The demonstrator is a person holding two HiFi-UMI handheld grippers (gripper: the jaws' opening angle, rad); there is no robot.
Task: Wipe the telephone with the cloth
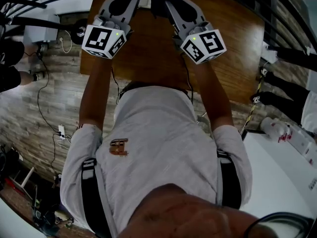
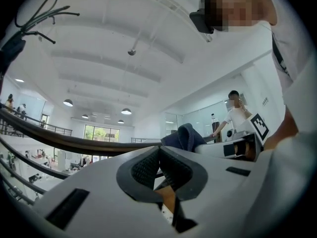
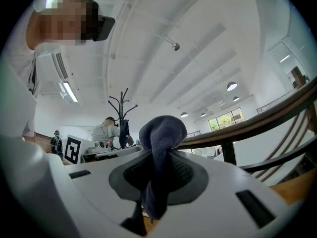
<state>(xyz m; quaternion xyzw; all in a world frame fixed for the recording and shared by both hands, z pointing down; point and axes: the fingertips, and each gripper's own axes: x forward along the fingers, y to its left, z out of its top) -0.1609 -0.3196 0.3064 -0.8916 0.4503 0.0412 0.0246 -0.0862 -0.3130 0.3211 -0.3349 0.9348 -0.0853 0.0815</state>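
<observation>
**Fig. 1. Cloth taken up in the right claw; telephone not in view**

The right claw (image 3: pixel 158 175) is closed on the cloth (image 3: pixel 161 133). Its ribbed pads pinch a fold of the dark blue fabric, so that a rounded wad stands above the jaws and a limp tail hangs below them. The left claw (image 2: pixel 159 171) is closed pad to pad with nothing between. In its view the same cloth shows just beyond, on the neighbouring claw.

In the head view I hold both claws side by side over the far part of the wooden bench (image 1: pixel 148 63), pointing away from my body. Past them the gripper views show only a railing (image 3: pixel 257 125) and the hall ceiling.

No view shows the telephone, so I cannot place it.

Handling, as I judge it:
- **Cloth:** it is light, soft and nappy. It will fold and drag rather than push, so the hold is best kept on a bunched fold, with the wad as the wiping face.
- **Telephone:** it is probably hard and light enough to slide under a wipe. My free left claw could steady its body.
</observation>
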